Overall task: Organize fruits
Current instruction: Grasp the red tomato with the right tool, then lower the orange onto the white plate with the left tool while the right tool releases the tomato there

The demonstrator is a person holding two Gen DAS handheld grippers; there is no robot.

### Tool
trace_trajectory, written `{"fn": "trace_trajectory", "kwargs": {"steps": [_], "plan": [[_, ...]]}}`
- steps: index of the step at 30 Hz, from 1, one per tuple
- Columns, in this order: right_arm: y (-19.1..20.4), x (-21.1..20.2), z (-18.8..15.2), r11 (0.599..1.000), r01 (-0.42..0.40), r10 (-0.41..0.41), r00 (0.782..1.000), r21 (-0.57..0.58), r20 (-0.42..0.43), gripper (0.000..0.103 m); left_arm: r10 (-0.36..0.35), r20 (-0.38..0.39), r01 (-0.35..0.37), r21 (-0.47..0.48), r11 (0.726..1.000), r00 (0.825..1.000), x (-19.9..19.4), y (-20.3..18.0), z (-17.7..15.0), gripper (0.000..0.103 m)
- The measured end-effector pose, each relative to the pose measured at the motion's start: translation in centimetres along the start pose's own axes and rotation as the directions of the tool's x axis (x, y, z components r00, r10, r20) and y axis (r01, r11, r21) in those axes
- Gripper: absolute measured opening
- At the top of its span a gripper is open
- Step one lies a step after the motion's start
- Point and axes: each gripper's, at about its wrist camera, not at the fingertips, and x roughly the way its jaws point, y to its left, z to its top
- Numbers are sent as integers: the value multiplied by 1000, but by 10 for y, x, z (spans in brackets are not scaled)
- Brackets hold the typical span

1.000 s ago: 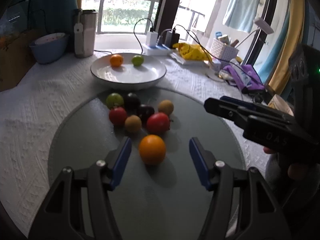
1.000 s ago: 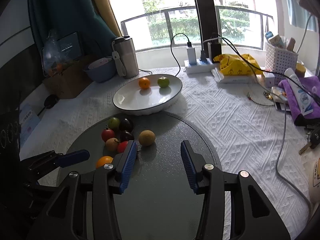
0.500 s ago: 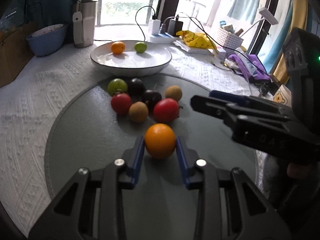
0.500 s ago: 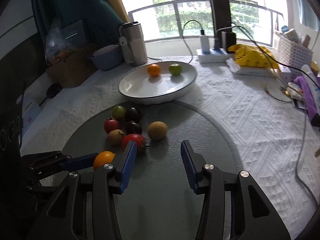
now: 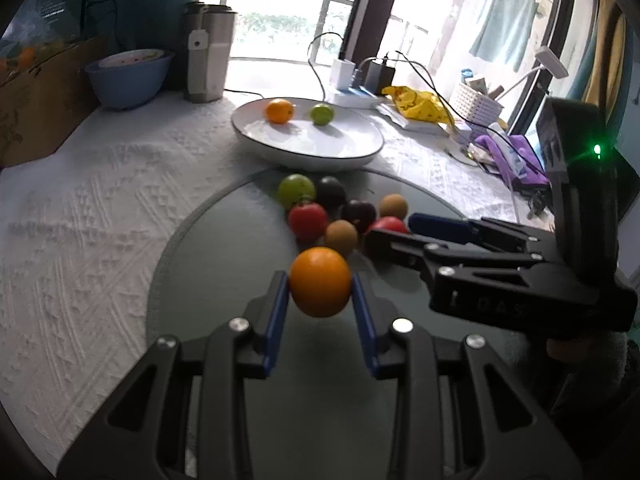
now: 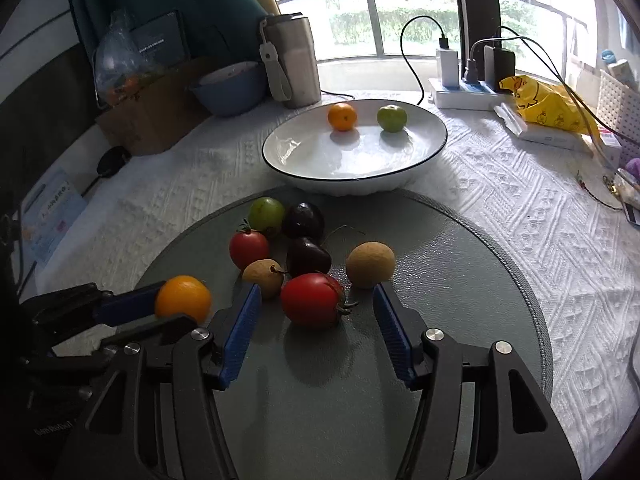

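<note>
The left gripper is clamped on an orange, its blue pads pressing both sides of the fruit, which sits above the near-left part of the round glass mat; whether the orange touches the mat cannot be told. From the right wrist view the same orange shows at the left edge of the mat, between the left gripper's fingertips.

The right gripper has its jaws apart, one on each side of a red tomato that lies on the mat near its middle; neither pad touches it. Just beyond the tomato sits the rest of the pile: a brown fruit at the right fingertip, a smaller tan fruit at the left fingertip, two dark plums behind, a second tomato to the left, and a green fruit at the far edge of the mat.

A white plate stands on the tablecloth, touching the far edge of the mat (its rim slightly overhangs it). On its far side lie a second orange and a green one, apart from each other.
</note>
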Motion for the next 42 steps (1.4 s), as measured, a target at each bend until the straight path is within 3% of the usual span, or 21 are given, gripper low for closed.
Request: {"fn": "trace_trajectory", "kwargs": {"steps": [7, 13, 29, 42], "plan": [[6, 8, -1, 998, 36, -38, 998, -47, -40, 61, -7, 10, 7, -21, 1000, 1000, -2, 11, 0, 34], [8, 9, -1, 996, 52, -55, 998, -76, -41, 44, -7, 22, 8, -28, 1000, 1000, -6, 15, 0, 34], [18, -15, 3, 991, 75, -76, 997, -111, -4, 43, -3, 55, 4, -19, 1000, 998, -19, 12, 5, 34], [13, -37, 35, 989, 89, -82, 994, -116, 67, 43, 11, 95, -12, 15, 1000, 995, -20, 11, 34, 34]]}}
